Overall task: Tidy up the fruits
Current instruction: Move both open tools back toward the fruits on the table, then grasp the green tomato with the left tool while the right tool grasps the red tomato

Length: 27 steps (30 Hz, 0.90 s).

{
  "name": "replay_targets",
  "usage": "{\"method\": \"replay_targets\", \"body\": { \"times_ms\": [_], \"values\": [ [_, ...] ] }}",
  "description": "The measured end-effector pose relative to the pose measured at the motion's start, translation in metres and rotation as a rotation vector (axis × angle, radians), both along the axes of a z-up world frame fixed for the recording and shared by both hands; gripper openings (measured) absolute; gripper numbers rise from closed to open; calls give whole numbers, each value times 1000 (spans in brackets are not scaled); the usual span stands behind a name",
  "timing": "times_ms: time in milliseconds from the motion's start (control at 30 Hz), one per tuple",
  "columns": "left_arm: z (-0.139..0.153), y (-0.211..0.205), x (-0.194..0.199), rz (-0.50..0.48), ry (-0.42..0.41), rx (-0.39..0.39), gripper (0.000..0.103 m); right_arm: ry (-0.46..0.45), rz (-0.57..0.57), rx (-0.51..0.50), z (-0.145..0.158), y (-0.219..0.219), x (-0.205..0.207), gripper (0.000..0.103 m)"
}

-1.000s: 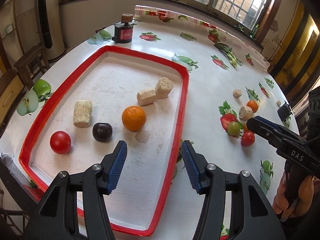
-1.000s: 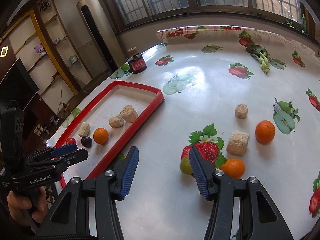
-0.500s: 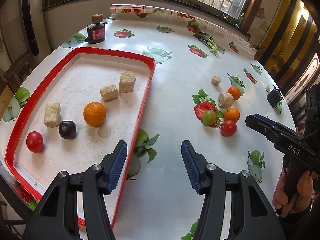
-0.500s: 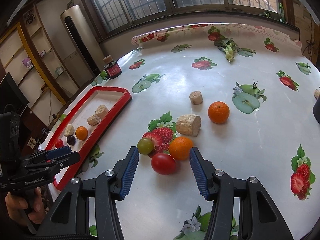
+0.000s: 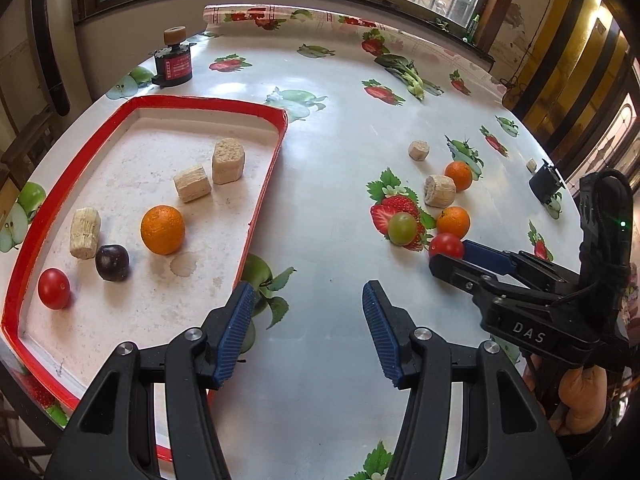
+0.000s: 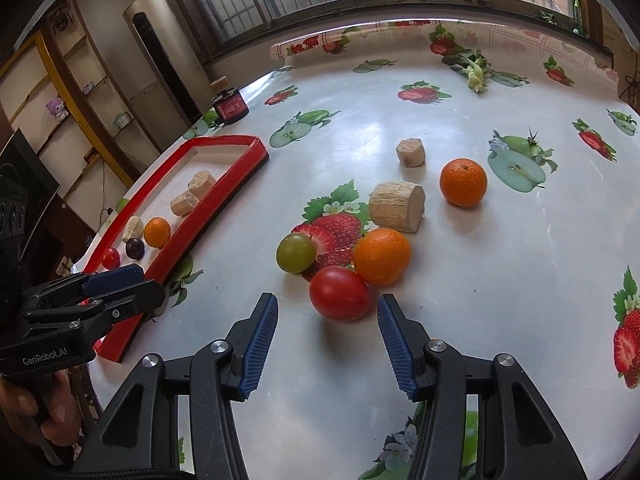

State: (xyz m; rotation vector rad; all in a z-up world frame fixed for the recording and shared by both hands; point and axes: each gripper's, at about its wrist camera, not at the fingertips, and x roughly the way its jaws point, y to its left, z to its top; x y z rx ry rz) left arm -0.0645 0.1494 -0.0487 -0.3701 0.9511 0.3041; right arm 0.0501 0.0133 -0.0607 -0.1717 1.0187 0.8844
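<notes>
Red tomato [image 6: 339, 293] sits on the bench [image 6: 520, 280], just ahead of the right tongs [image 6: 326, 334], which gape wide and hold nothing. Touching it at 1 o'clock is an orange [image 6: 381, 256]; a green fruit [image 6: 296, 252] lies near at 11. Step in hand looks like pick approach. Next: nudge forward so the pads straddle only the tomato, then squeeze, carry to the red tray [image 5: 208, 101] at 10 o'clock. Left tongs [image 5: 308, 330] open, empty, idle beside the tray's right rim.
</notes>
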Motion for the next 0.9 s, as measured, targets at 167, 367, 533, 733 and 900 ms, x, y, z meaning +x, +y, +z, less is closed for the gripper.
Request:
{"method": "replay_targets", "body": {
  "times_ms": [167,367,533,733,900],
  "values": [
    [1,-1,14,-20,0,-3,55,6,-16,5,-2,-1,8,35],
    [-7,-20,52,-113,6,-26,55,-21,-65,24,12,-33,10,35],
    [-23,-37,82,-155,42,0,55,-14,-102,29,14,-51,13,35],
    [-34,-44,97,-199,46,6,22,-9,-111,37,17,-62,7,35],
    [-31,-43,86,-199,29,4,21,-17,-117,44,21,-66,3,35]
  ]
}}
